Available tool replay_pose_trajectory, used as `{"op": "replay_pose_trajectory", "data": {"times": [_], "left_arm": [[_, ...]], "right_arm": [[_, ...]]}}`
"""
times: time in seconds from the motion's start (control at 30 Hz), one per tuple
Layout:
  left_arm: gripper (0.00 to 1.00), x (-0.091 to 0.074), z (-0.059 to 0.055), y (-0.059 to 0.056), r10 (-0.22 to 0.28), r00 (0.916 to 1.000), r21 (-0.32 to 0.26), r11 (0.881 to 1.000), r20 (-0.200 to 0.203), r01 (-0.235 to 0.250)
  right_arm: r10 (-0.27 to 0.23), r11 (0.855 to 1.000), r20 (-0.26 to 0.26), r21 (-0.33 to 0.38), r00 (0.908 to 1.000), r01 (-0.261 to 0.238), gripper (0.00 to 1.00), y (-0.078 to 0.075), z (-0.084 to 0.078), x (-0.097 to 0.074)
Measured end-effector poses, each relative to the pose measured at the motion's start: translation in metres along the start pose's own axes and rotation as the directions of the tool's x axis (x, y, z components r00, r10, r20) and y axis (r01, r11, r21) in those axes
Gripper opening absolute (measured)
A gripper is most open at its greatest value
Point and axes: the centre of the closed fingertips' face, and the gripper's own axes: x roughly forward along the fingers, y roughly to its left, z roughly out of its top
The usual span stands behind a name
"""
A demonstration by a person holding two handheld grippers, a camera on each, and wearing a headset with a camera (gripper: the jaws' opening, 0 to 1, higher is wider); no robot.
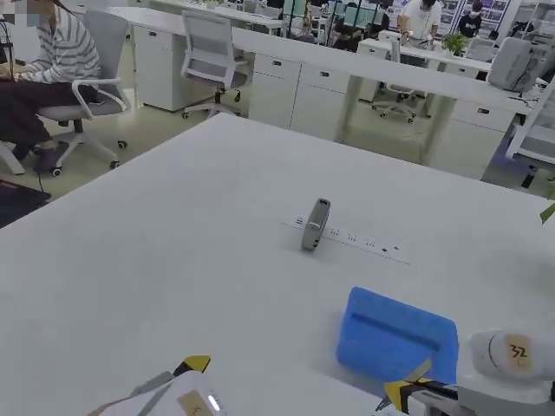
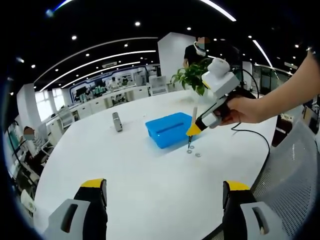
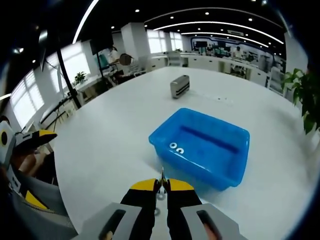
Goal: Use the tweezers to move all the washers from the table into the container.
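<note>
Fingers point(image 3: 145, 186) of the right gripper point(image 3: 161, 187) clenched slim metal tweezers point(image 3: 162, 175), angled down to reach small silver washers point(image 2: 189, 151) at the blue plastic container's point(image 2: 165, 139) five o'clock; the left gripper point(image 2: 165, 194) hung spread.

The left gripper point(image 2: 164, 184) hovers with its jaws spread wide apart. The right gripper point(image 3: 161, 186), held in a hand point(image 2: 245, 110) with forearm outstretched, tilts downward, jaws pressed together on the tweezers point(image 3: 162, 175).

Two washers point(image 3: 173, 145) sitting in the one blue container point(image 3: 200, 172), two more washers point(image 2: 189, 151) out on the table point(image 1: 173, 260). Also one pair of tweezers point(image 3: 162, 179) and one small grey box point(image 1: 316, 224).
</note>
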Motion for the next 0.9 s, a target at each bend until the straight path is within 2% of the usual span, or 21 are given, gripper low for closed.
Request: {"op": "replay_pose_trajectory", "data": {"times": [0.37,0.4,0.57,0.73,0.9], "left_arm": [[0.98,0.0000,-0.0002,0.0010,0.002,1.0000,-0.006,1.000,0.000,-0.002],[0.98,0.0002,-0.0006,0.0011,0.002,1.0000,-0.008,1.000,-0.001,-0.002],[0.98,0.0002,-0.0008,0.0017,0.005,1.0000,-0.009,1.000,-0.001,-0.005],[0.98,0.0002,-0.0007,0.0014,0.005,1.0000,-0.004,1.000,-0.002,-0.005],[0.97,0.0001,-0.0006,0.0014,0.007,1.0000,-0.002,1.000,-0.003,-0.007]], "right_arm": [[-0.009,0.999,-0.031,-0.031,0.9995,0.008,0.03,-0.0015,-0.0101,0.0056],[-0.010,0.999,-0.015,-0.033,0.9998,0.009,0.03,-0.0016,-0.0083,0.0051],[-0.017,0.995,-0.019,-0.100,0.9997,0.016,0.03,0.0026,-0.0095,0.0053],[-0.022,0.992,-0.017,-0.123,0.9996,0.019,0.03,0.0038,-0.0095,0.0053],[-0.023,0.994,-0.026,-0.103,0.9994,0.020,0.02,0.0017,-0.0090,0.0048]]}}
